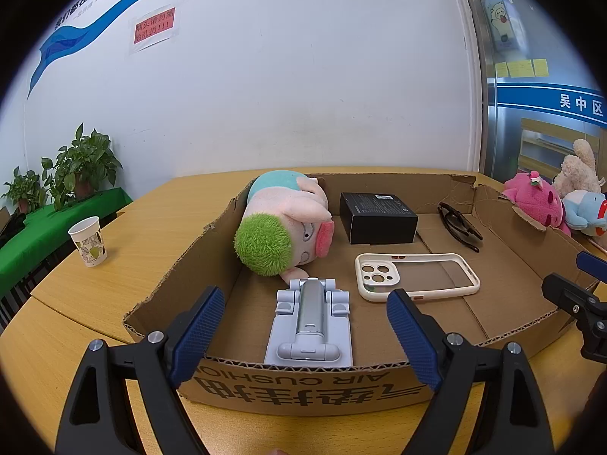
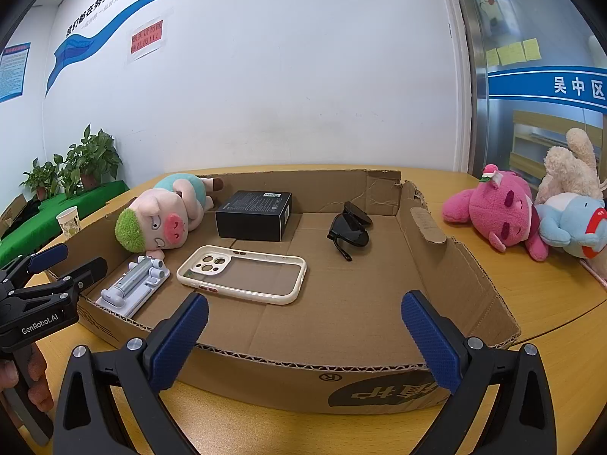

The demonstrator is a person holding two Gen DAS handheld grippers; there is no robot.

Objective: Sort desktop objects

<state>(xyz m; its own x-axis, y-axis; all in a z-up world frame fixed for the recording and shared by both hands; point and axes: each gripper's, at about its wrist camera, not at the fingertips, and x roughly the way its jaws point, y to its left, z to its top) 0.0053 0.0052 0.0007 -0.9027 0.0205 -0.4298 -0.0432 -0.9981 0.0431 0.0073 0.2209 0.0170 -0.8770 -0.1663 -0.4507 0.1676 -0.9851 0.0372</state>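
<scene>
Hovering at the near wall of the cardboard box (image 2: 436,235), the left hand-held gripper (image 1: 303,326) and right hand-held gripper (image 2: 303,330) both stand apart, empty. Inside lie a phone stand (image 1: 309,322), phone case (image 2: 242,275), black box (image 2: 254,218), sunglasses (image 2: 351,231) and plush pig (image 2: 167,216). The thin, rigid case probably needs pinching by its rim.

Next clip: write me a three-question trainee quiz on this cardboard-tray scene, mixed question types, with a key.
1. True or false: the sunglasses lie outside the cardboard tray.
2. Which item lies nearest the left hand-held gripper? A) black box B) phone stand C) paper cup
3. Fill in: the phone case lies with its camera cutouts toward the ____ plush.

Key: 1 false; 2 B; 3 pig.
</scene>
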